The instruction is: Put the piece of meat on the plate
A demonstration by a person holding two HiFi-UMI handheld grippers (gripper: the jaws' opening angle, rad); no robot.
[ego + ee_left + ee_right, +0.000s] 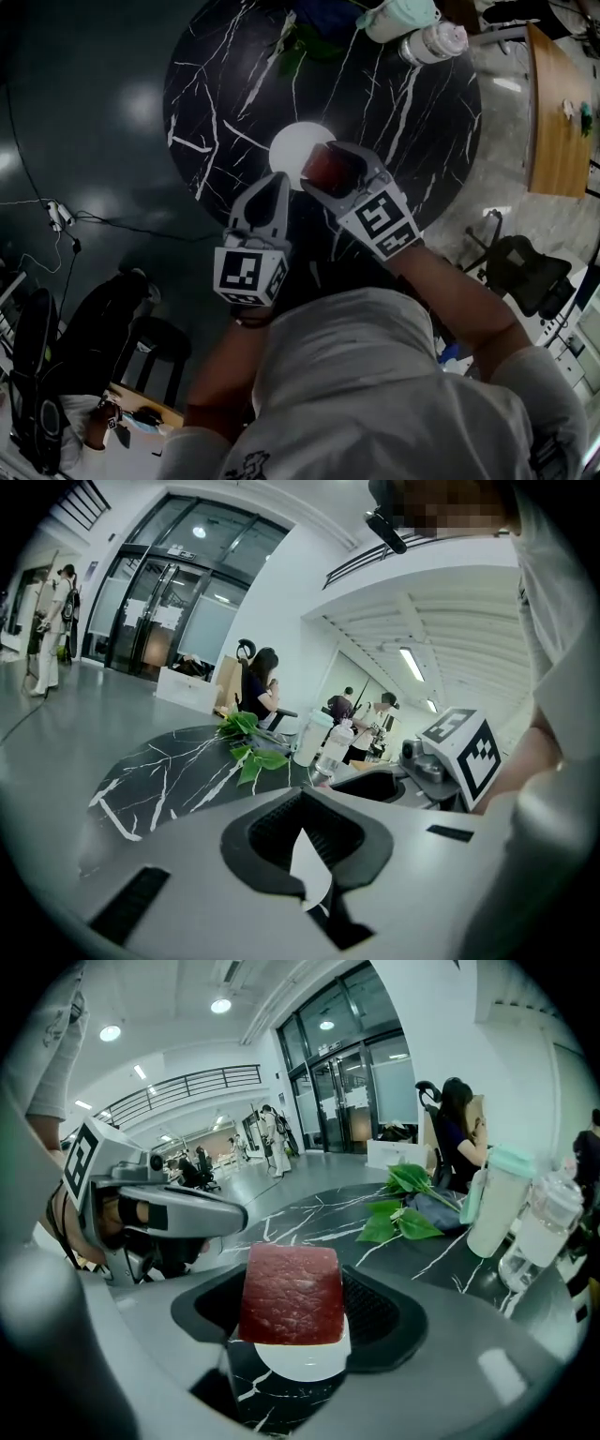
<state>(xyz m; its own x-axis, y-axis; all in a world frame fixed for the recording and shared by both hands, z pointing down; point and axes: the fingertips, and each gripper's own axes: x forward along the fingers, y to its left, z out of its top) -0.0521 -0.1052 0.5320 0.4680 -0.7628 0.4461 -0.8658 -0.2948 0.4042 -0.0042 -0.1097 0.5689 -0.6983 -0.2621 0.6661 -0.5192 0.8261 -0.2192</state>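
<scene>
Two grippers hang over a round black marble table (412, 122), with a white plate (289, 142) near its middle as the marker for everything else. Left of the plate and nearer the person, the left gripper (277, 180) has its jaws drawn together with nothing between them; its own view shows only a thin white sliver of plate through the slit. At the plate's right rim, the right gripper (330, 171) is pinching the piece of meat (291, 1293), a dark red rectangular slab clamped by its two side edges. The slab's broad flat face is turned back toward that gripper's camera. Its slightly longer axis runs up and down in the right gripper view, crosswise to the squeeze of the jaws, with the lower edge pointing down at the plate. Plate shows just beneath that edge, but whether meat and plate touch cannot be told. Beyond the plate, at the table's far side, lies a spray of green leaves (405, 1206). To the right of the leaves stand a pale mint-lidded cup (398, 19) and a clear bottle (433, 42), well apart from the plate.
</scene>
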